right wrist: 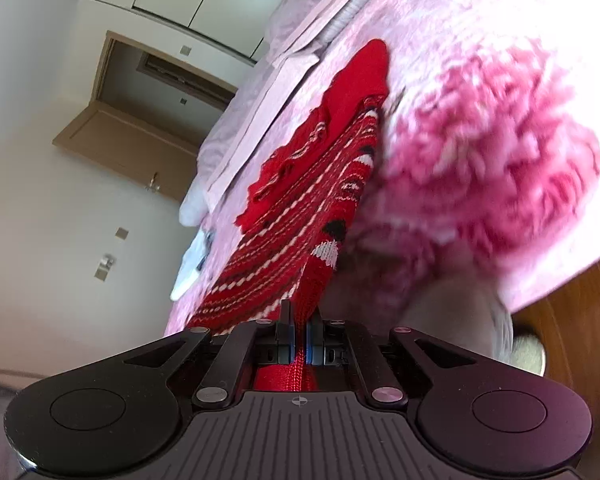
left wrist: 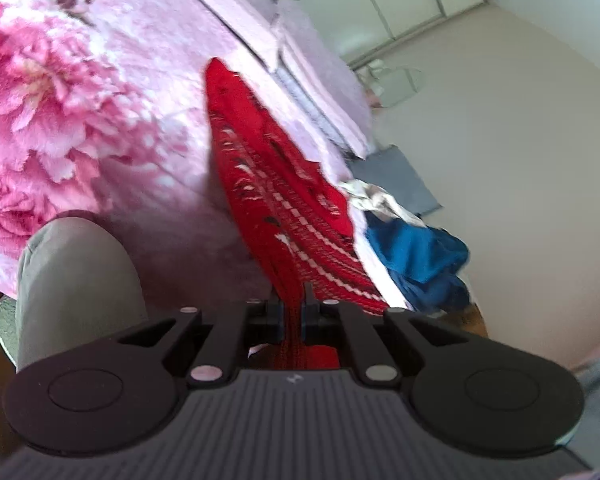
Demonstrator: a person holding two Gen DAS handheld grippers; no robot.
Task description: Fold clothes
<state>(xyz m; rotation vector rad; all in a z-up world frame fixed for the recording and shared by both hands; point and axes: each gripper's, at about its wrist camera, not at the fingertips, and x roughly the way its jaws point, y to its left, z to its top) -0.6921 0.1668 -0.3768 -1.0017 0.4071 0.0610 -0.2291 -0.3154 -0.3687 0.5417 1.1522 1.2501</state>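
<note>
While both grippers pinch the red sweater's edge, a fold is under way

Left gripper [left wrist: 291, 307] and right gripper [right wrist: 299, 320] each stand clenched on knit cloth, the sweater [left wrist: 268, 184] stretching taut ahead of the fingers onto the bed [left wrist: 112, 92]. Next, I judge, the held edge must be carried over evenly and laid flat. Chunky wool with white and black bands; fluffy pink floral blanket beneath; blue clothes [left wrist: 420, 256] lie right of the left fingers
</note>
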